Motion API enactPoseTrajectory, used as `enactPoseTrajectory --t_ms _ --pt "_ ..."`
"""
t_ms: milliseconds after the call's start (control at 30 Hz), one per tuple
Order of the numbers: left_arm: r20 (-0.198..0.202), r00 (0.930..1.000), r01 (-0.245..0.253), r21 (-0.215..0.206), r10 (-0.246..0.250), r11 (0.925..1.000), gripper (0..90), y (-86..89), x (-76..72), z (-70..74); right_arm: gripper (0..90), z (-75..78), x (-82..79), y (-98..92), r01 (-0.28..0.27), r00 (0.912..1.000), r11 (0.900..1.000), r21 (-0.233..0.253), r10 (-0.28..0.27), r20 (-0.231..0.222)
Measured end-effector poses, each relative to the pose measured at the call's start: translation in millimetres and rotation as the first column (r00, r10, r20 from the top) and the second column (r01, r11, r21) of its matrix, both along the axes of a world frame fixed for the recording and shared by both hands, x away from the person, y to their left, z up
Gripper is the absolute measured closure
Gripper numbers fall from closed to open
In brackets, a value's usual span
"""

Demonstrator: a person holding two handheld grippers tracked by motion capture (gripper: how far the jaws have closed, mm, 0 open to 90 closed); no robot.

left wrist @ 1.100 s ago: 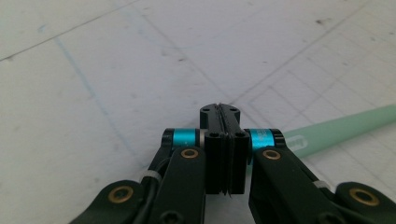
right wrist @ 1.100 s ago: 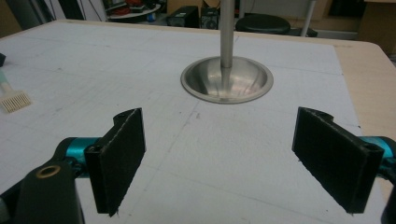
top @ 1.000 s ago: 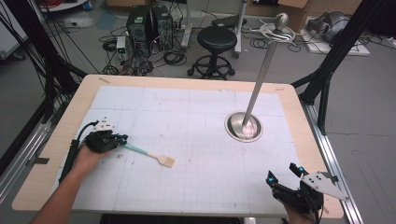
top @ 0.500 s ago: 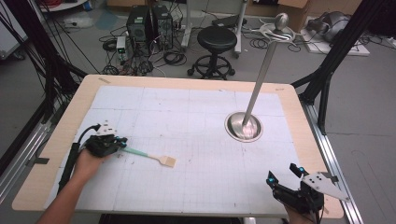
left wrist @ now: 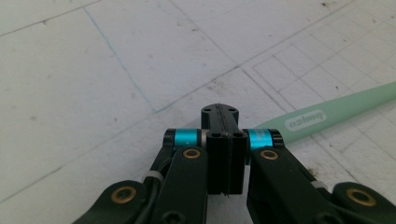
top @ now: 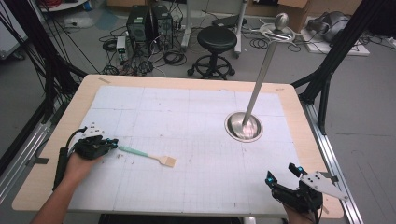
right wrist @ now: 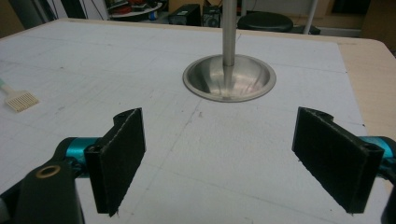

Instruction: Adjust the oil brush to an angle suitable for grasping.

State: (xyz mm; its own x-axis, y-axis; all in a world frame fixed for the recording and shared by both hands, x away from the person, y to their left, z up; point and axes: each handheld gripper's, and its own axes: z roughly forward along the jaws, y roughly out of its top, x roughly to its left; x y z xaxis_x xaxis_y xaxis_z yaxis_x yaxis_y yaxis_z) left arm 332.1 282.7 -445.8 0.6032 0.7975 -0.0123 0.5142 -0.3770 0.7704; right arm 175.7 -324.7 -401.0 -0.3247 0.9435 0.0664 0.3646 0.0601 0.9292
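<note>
The left gripper [left wrist: 225,135] has its two black jaws pressed flat together with nothing between them. The tips rest low over the white gridded mat [top: 187,140], just beside the end of the mint-green brush [top: 148,156]. In the left gripper view the brush handle [left wrist: 327,116] runs off to the right from behind the jaws, close against their right side; whether it actually touches them is hard to tell from this angle. In the high view the left gripper [top: 113,144] sits at the left part of the table [top: 56,158], held by a hand [top: 79,163] whose forearm comes in from the bottom left. The brush lies flat on the mat, its handle end at the gripper and its tan bristle head pointing to the right, toward the middle of the mat.

The right gripper [right wrist: 219,158] stands wide, its jaws far apart and holding nothing. In the high view it [top: 285,175] hovers near the front right corner of the table, well apart from the brush. Ahead of it, in the right gripper view, a shallow round metal base [right wrist: 228,77] lies on the mat with a metal pole [right wrist: 229,28] rising from its middle. The brush's bristle head [right wrist: 21,100] shows at the far left of that view.
</note>
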Motion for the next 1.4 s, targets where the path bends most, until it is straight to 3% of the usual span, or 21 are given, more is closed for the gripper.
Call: enactPoseTrajectory --t_ms 67,267,467,933,1100,1400 --pt "-0.005 0.9996 0.026 0.001 -0.026 0.9997 89.5 -4.8 -2.6 0.4 16.9 -0.2 0.0 -1.1 0.002 1.0 1.0 0.001 -0.002 0.0" --pt "-0.023 0.9988 0.043 -0.022 -0.043 0.9989 89.6 -16.5 -7.1 0.4 16.9 0.1 -0.7 -1.6 0.005 1.0 1.0 0.0 -0.005 0.0" --pt "-0.022 0.9964 0.081 -0.024 -0.082 0.9964 89.6 -38.4 -15.3 0.3 16.8 -0.2 -0.2 -0.4 0.006 1.0 1.0 0.003 -0.005 -0.004" --pt "-0.025 0.9932 0.112 -0.045 -0.113 0.9927 89.6 -85.8 -25.8 -0.9 16.9 -2.2 0.7 -1.3 0.005 0.9999 1.0 0.003 -0.005 -0.01" --pt "-0.023 0.9903 0.135 -0.059 -0.137 0.9891 89.6 -101.0 -28.4 -2.0 16.9 -2.5 0.5 -1.5 0.008 0.9999 1.0 0.003 -0.008 -0.007" --pt "-0.023 0.9837 0.177 -0.045 -0.178 0.9832 89.6 -131.1 -32.9 -0.9 16.9 -3.6 1.3 -0.9 0.006 0.9999 1.0 0.003 -0.006 -0.014"
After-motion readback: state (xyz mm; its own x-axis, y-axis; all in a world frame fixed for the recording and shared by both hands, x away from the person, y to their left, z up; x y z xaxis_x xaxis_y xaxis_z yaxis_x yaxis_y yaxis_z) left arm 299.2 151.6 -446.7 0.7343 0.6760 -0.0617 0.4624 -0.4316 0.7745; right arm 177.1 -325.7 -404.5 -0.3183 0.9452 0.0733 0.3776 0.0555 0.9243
